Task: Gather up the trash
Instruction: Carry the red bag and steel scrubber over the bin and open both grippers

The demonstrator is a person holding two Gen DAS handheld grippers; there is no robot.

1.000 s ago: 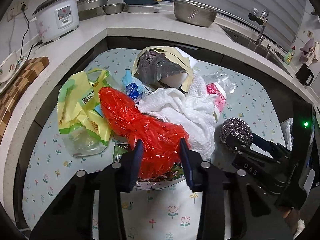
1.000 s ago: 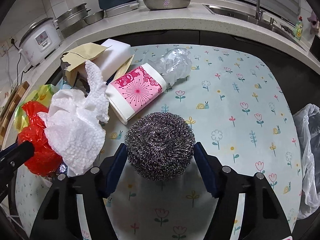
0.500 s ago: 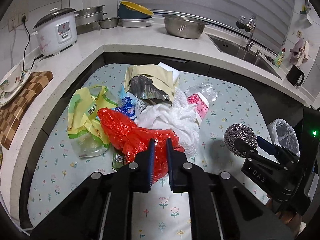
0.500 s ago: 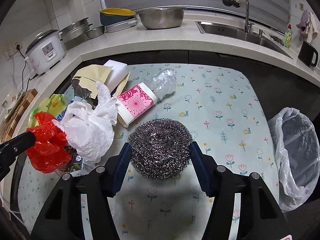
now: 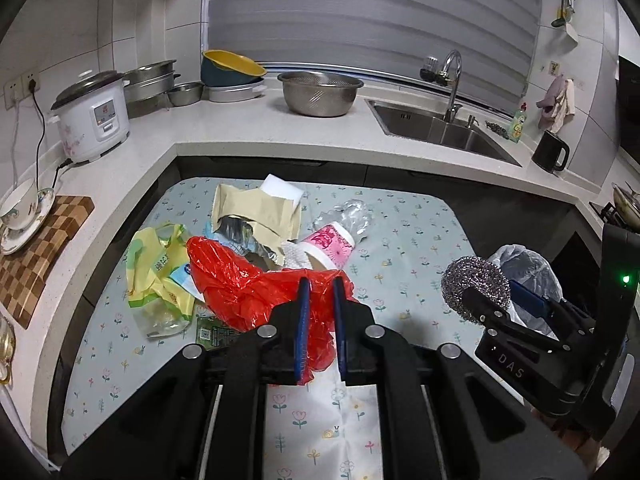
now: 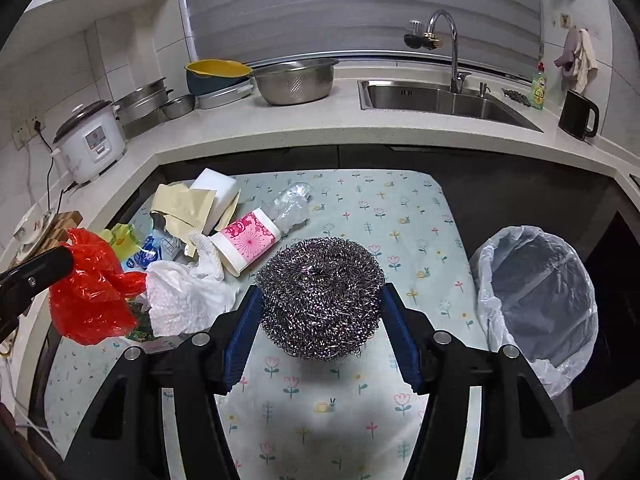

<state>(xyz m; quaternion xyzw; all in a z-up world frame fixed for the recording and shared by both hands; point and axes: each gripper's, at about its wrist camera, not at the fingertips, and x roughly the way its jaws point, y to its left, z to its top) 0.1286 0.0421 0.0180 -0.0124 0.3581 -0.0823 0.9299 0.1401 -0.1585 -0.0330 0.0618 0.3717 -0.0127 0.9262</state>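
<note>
My left gripper [image 5: 318, 304] is shut on a red plastic bag [image 5: 248, 284] and holds it lifted above the floral table [image 5: 408, 216]; the bag also shows in the right wrist view [image 6: 90, 292]. My right gripper [image 6: 320, 312] is shut on a steel wool scrubber [image 6: 320, 296], held above the table, seen from the left wrist view too [image 5: 474, 286]. A bin lined with a clear bag [image 6: 536, 292] stands off the table's right edge. A pile of trash lies on the left: white paper towel [image 6: 184, 296], pink cup [image 6: 246, 240], crushed clear bottle [image 6: 290, 204], yellow-green bag [image 5: 158, 268].
A beige torn envelope [image 5: 256, 208] and a white sponge block [image 6: 216, 194] lie at the back of the pile. Countertop around the table holds a rice cooker [image 5: 92, 116], a steel colander [image 5: 320, 92], a sink [image 6: 444, 100] and a black kettle [image 6: 578, 116].
My left gripper closed on the red bag and lifted it. My right gripper rose with the scrubber. Both moved up and back, bringing the bin into view.
</note>
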